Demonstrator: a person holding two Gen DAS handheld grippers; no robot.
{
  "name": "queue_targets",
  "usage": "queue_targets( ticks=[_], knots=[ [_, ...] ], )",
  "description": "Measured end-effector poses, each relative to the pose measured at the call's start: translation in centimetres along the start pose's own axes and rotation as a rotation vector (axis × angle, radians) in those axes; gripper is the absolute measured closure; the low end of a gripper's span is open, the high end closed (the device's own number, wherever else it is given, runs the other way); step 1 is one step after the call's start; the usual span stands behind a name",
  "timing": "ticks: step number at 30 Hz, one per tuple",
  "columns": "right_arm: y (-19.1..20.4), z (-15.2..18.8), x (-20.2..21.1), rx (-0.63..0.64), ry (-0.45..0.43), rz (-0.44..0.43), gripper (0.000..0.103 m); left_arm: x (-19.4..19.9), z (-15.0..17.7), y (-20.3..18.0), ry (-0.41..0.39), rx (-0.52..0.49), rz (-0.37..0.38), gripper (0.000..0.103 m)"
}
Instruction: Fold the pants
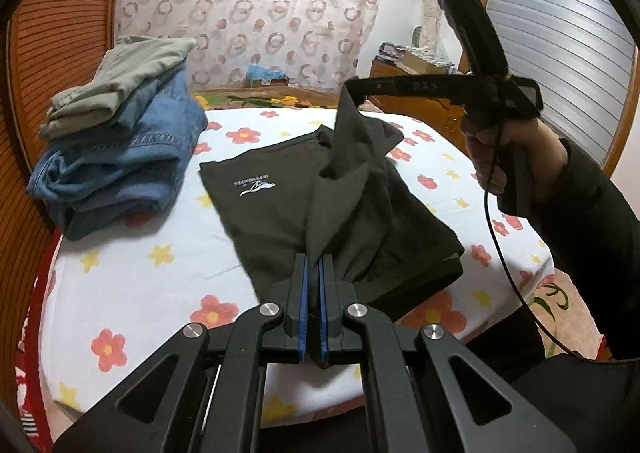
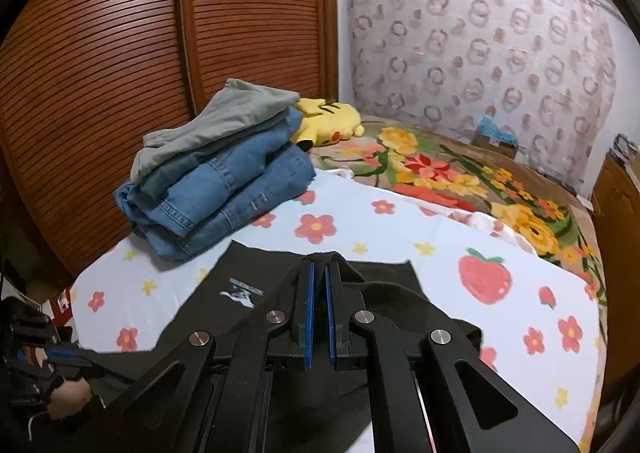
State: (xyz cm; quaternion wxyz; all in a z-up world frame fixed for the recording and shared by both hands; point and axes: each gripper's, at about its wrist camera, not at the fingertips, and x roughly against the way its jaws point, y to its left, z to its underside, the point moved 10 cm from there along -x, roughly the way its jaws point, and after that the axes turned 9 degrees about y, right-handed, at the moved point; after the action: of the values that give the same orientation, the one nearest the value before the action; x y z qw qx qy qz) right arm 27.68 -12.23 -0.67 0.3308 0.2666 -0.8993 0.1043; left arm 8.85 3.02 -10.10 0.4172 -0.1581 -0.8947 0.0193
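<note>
Black pants [image 1: 280,205] with a small white logo lie partly folded on the flowered sheet [image 1: 140,273]. My left gripper [image 1: 315,265] is shut on the near edge of a raised layer of the pants. My right gripper [image 1: 352,87] is held up over the far side and is shut on the other end of that layer, which hangs taut between the two. In the right wrist view the right gripper [image 2: 319,269] pinches black cloth, with the pants [image 2: 224,305] and logo below. The left gripper [image 2: 52,357] shows at the lower left there.
A stack of folded jeans [image 1: 120,165] topped by grey-green pants [image 1: 120,81] sits at the far left by the wooden slatted doors [image 2: 120,53]. A yellow plush toy [image 2: 328,117] lies behind it. A flowered blanket [image 2: 480,181] covers the far bed. A wooden cabinet [image 1: 420,101] stands at the right.
</note>
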Motion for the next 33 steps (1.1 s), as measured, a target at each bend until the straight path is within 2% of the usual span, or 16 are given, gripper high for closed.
queue_targets(
  ticks=[4, 8, 11, 16, 19, 33],
  knots=[
    [0.6, -1.3, -0.6, 0.011, 0.005, -0.015, 0.098, -0.6, 0.8, 0.6, 0.02, 0.014, -0.008, 0.097],
    [0.8, -1.0, -1.2, 0.008, 0.027, -0.016, 0.097, -1.6, 1.7, 0.9, 0.048, 0.023, -0.012, 0.097],
    [0.4, -0.1, -0.9, 0.002, 0.045, -0.01, 0.087, -2.1, 2.2, 0.9, 0.064, 0.022, -0.017, 0.097],
    [0.8, 0.7, 1.1, 0.005, 0.036, 0.0, 0.083, -2.4, 2.5, 0.9, 0.071, 0.028, -0.016, 0.097],
    [0.4, 2.1, 3.0, -0.014, 0.023, 0.002, 0.077, -2.7, 2.6, 0.8, 0.079, 0.027, -0.019, 0.097],
    [-0.5, 11.3, 7.8, -0.104, 0.046, 0.027, 0.077, -3.3, 2.9, 0.8, 0.092, 0.031, -0.023, 0.097]
  ],
)
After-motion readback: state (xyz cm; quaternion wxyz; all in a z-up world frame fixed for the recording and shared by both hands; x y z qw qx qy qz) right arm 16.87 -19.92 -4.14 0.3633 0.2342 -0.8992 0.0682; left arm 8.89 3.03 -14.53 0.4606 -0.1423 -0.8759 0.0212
